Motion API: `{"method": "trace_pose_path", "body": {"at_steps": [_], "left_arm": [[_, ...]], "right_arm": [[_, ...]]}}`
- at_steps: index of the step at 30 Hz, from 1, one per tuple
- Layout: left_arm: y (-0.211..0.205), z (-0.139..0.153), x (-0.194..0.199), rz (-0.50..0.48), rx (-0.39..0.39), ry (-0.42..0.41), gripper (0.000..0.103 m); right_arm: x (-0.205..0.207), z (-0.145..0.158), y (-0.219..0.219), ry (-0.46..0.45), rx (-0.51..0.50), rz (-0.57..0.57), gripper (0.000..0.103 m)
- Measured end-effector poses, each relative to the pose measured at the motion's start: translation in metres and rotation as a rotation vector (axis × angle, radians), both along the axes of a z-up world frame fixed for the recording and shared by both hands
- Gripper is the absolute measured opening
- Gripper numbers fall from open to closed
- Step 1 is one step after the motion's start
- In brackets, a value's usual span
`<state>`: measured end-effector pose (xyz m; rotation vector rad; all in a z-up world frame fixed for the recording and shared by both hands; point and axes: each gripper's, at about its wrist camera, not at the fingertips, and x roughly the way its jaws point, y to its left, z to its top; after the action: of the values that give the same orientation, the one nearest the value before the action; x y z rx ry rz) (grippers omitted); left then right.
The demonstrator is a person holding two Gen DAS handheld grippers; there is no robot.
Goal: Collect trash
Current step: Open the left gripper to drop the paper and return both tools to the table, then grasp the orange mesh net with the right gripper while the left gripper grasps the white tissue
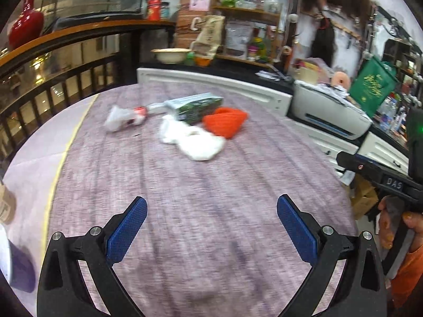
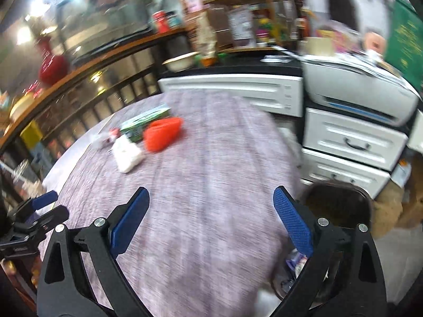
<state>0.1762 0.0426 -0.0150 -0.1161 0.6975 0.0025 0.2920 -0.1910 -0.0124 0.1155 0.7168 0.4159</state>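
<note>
Nearest the lens, both hand-held grippers hang over the near part of the bench point(image 1: 201, 211) with nothing between their blue pads; left hand-held gripper point(image 1: 211, 224) released, jaws wide; right hand-held gripper point(image 2: 211, 219) likewise spread and empty; toward the bench's far edge the trash lies clustered: a crumpled white bag point(image 1: 195, 140) touching an orange knitted piece point(image 1: 224, 121), a green carton point(image 1: 195, 105) just behind, a small white-and-red wrapper point(image 1: 124, 116) beside; off the bench's right edge a dark bin point(image 2: 341, 206) stands on the floor, wrappers visible low beside it.
</note>
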Motion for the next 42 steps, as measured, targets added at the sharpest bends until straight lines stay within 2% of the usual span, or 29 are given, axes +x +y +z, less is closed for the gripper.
{"method": "trace_pose_path", "body": {"at_steps": [4, 9, 14, 16, 24, 27, 29, 32, 35, 42], "left_arm": [[0.033, -0.007, 0.003, 0.079, -0.007, 0.032, 0.097], [0.057, -0.012, 0.01, 0.122, -0.027, 0.064, 0.097], [0.06, -0.014, 0.012, 0.109, -0.022, 0.079, 0.097], [0.06, -0.014, 0.013, 0.103, -0.019, 0.078, 0.097], [0.057, -0.014, 0.026, 0.093, -0.033, 0.091, 0.097], [0.052, -0.014, 0.032, 0.079, -0.025, 0.096, 0.097], [0.047, -0.014, 0.037, 0.071, -0.017, 0.099, 0.097], [0.039, -0.015, 0.045, 0.061, -0.002, 0.106, 0.097], [0.031, -0.017, 0.055, 0.058, 0.007, 0.115, 0.097], [0.01, -0.019, 0.086, 0.066, 0.024, 0.119, 0.097]], "right_arm": [[0.016, -0.003, 0.049, 0.038, -0.012, 0.112, 0.093], [0.035, -0.01, 0.087, 0.073, -0.037, 0.177, 0.093], [0.073, -0.022, 0.113, 0.138, -0.055, 0.182, 0.093], [0.094, -0.026, 0.122, 0.167, -0.055, 0.172, 0.088], [0.154, -0.035, 0.148, 0.247, -0.066, 0.115, 0.082], [0.162, -0.039, 0.152, 0.276, -0.057, 0.115, 0.065], [0.165, -0.042, 0.155, 0.294, -0.06, 0.126, 0.043], [0.163, -0.039, 0.154, 0.279, -0.048, 0.145, 0.026], [0.158, -0.03, 0.146, 0.258, -0.027, 0.144, 0.022], [0.139, -0.009, 0.114, 0.185, -0.021, 0.131, 0.021]]}}
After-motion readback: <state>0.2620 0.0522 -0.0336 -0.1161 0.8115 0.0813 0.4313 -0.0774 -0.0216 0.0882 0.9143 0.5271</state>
